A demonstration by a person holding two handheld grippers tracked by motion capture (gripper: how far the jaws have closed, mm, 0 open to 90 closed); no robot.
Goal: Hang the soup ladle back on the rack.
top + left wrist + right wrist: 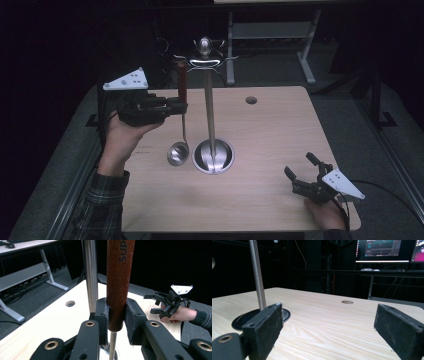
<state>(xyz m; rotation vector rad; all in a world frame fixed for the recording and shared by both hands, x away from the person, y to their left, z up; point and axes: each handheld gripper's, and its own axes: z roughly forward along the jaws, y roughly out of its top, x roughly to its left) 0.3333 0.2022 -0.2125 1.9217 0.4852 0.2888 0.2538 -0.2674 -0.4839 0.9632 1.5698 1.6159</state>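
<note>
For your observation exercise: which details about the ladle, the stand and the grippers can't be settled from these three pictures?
- Ladle handle top: high view, dark background hides whether it hangs on a stand hook.
- Handle lettering: left gripper view, cut off by the top edge.
- Ladle bowl: left gripper view, hidden behind the left gripper.
- Stand top: right gripper view, cut off.

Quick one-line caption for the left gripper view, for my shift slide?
Left tool clamped on the ladle's reddish-brown handle beside the steel stand pole; right tool open at the far table edge.

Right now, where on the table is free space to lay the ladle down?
Bare wood lies between the stand base and the right gripper, and between the base and the round hole. It is crowded at the left, where the left gripper holds the ladle.
</note>
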